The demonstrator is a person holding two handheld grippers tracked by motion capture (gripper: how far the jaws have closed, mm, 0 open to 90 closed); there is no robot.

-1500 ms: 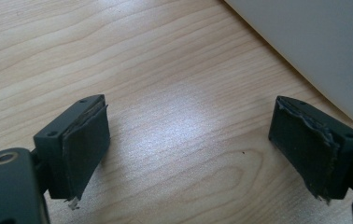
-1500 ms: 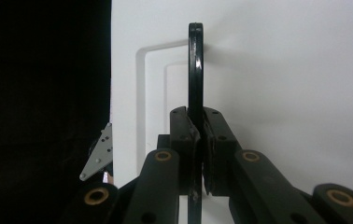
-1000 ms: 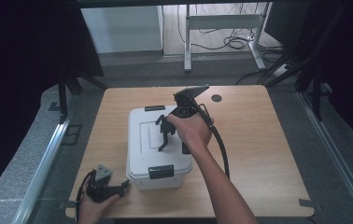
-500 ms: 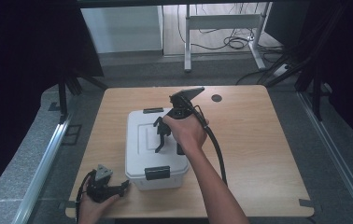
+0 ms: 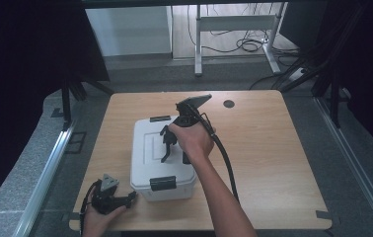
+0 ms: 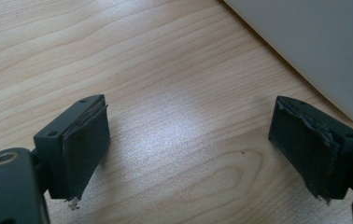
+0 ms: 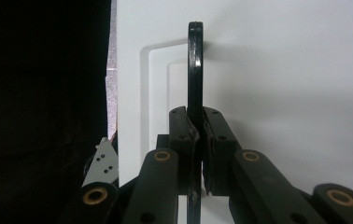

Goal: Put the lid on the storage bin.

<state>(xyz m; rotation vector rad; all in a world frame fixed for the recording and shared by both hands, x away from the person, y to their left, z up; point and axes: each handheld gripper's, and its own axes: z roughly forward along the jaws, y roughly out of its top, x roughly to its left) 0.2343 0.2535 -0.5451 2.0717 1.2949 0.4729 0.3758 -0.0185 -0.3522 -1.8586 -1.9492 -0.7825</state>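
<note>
Handle point(image 7: 194, 65) — thin black plastic — clamped by right tongs point(image 7: 198, 154); left tongs point(image 6: 188, 154) apart.

This looks like a lab or recording studio set up for tests. A plain wooden table point(image 5: 273, 163) stands in the middle of the frame, hemmed in left and right by black curtains point(image 5: 26, 74). Loose cables point(image 5: 243, 45) lie on the floor at the top, beside a metal desk frame point(image 5: 234, 22).
</note>
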